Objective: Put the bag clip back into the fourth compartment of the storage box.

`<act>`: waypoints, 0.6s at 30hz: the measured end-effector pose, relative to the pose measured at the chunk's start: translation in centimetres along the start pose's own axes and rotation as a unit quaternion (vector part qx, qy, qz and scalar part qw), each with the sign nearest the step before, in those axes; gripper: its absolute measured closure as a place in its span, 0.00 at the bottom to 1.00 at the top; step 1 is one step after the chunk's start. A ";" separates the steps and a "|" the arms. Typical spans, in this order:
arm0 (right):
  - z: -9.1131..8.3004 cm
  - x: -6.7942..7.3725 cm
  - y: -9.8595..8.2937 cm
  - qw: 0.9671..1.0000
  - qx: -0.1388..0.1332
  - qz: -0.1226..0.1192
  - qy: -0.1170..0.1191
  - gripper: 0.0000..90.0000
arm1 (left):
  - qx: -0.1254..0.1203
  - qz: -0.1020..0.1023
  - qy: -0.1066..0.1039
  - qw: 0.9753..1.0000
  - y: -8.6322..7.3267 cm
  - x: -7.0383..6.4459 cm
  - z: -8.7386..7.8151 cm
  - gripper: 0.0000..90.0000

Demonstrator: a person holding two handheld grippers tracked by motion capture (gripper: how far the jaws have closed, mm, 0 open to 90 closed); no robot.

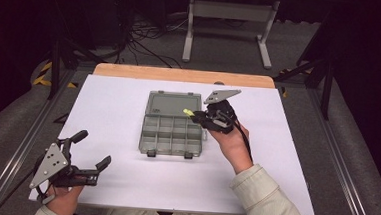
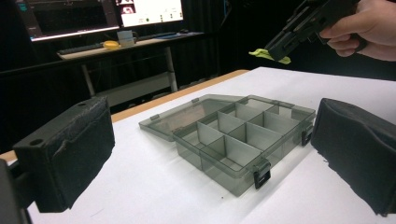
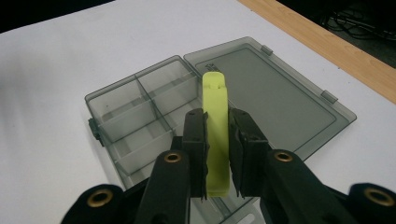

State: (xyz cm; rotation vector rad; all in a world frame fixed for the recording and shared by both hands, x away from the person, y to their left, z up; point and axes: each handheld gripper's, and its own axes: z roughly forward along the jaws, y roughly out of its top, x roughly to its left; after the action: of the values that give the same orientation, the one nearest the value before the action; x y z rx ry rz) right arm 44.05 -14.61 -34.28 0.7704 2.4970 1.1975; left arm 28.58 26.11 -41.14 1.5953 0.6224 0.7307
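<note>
The right tool [image 1: 201,116] is squeezing a thin yellow-green clip [image 3: 216,130] between its two jaws. It is holding the clip in the air over the right side of the grey box [image 1: 171,135]. The box is sitting in the middle of the white surface [image 1: 113,108] with its lid [image 1: 172,105] lying open on the far side. The little compartments inside are looking bare. The left tool [image 1: 94,154] is waiting near the left corner with its jaws wide apart, gripping nothing.

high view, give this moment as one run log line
right gripper: shut on flat yellow-green plastic piece | above open grey compartment box | left gripper: open, apart
</note>
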 end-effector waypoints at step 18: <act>1.8 -2.1 -0.6 0.999 0.012 0.039 -0.029 0.86 | 0.001 0.000 0.000 1.000 0.0 0.0 0.0 0.00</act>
State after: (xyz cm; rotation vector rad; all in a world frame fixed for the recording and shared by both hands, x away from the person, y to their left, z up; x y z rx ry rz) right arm 46.38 -14.98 -35.86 0.9038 2.4583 1.1554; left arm 28.61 26.12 -41.14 1.5968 0.6217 0.7303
